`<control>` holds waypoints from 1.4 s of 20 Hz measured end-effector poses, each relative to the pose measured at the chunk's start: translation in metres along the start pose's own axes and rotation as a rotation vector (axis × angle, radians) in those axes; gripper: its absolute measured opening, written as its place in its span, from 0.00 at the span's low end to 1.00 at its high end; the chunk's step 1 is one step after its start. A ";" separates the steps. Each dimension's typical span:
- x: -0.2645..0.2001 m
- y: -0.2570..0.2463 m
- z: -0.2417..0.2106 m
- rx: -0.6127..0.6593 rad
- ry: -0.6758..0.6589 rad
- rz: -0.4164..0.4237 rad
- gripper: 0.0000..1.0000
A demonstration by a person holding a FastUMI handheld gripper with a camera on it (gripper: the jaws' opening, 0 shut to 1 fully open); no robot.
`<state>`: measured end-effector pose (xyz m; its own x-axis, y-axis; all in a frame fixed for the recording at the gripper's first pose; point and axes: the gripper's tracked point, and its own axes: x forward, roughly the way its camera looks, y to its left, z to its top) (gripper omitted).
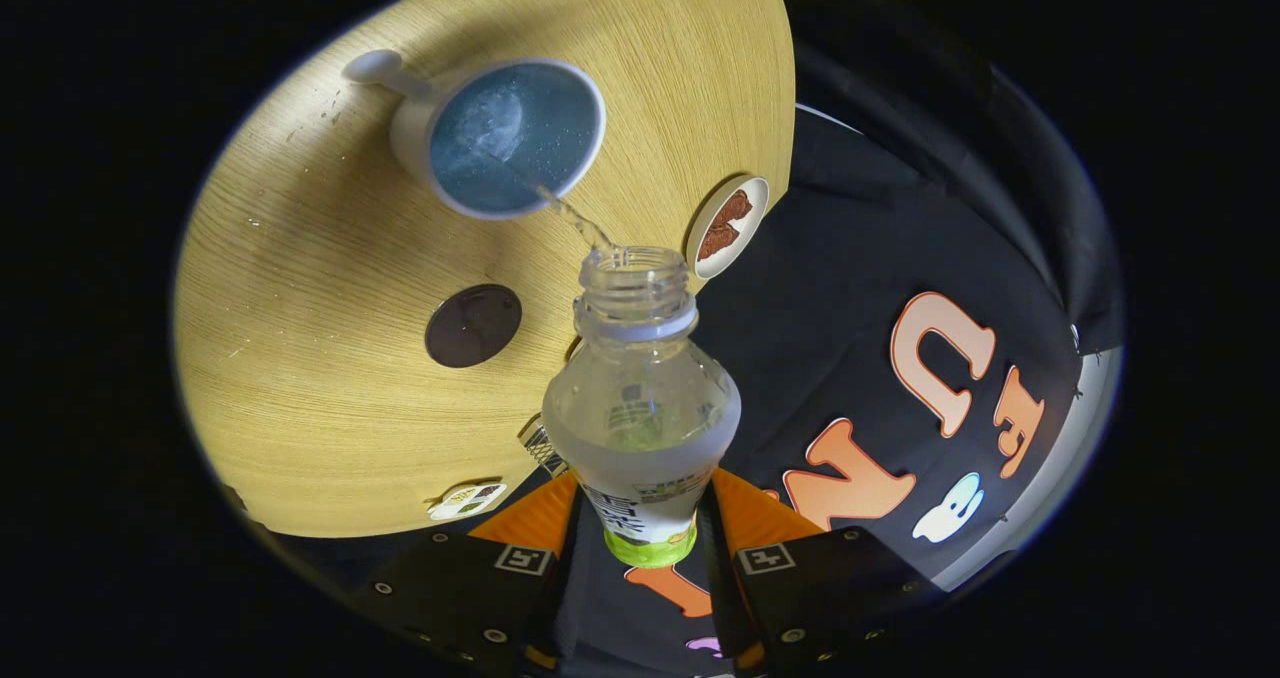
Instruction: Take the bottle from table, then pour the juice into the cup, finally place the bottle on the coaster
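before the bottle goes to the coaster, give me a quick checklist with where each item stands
1. Grip: gripper shut on the bottle, both fingers on its lower body: ok.
2. Stream landing inside the cup: ok.
3. Pour finished: liquid leaving the bottle mouth: not ok.
4. Bottle upright for travel: tilted toward the cup: not ok.
5. Dark coaster bare: ok.
6. Spills on the table: cannot tell.

Bottle [640, 408] between tongs [640, 548], cup [505, 138] beyond, coaster [473, 325] beside, on table [320, 408]
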<state>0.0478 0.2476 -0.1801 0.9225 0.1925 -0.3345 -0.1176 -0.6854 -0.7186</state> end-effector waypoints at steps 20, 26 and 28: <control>0.003 -0.004 0.007 -0.045 -0.012 0.003 0.53; 0.004 -0.002 0.008 -0.038 -0.017 0.009 0.53; 0.004 -0.001 0.010 -0.007 -0.030 0.007 0.53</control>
<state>0.0477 0.2560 -0.1865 0.9102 0.2083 -0.3579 -0.1217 -0.6915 -0.7121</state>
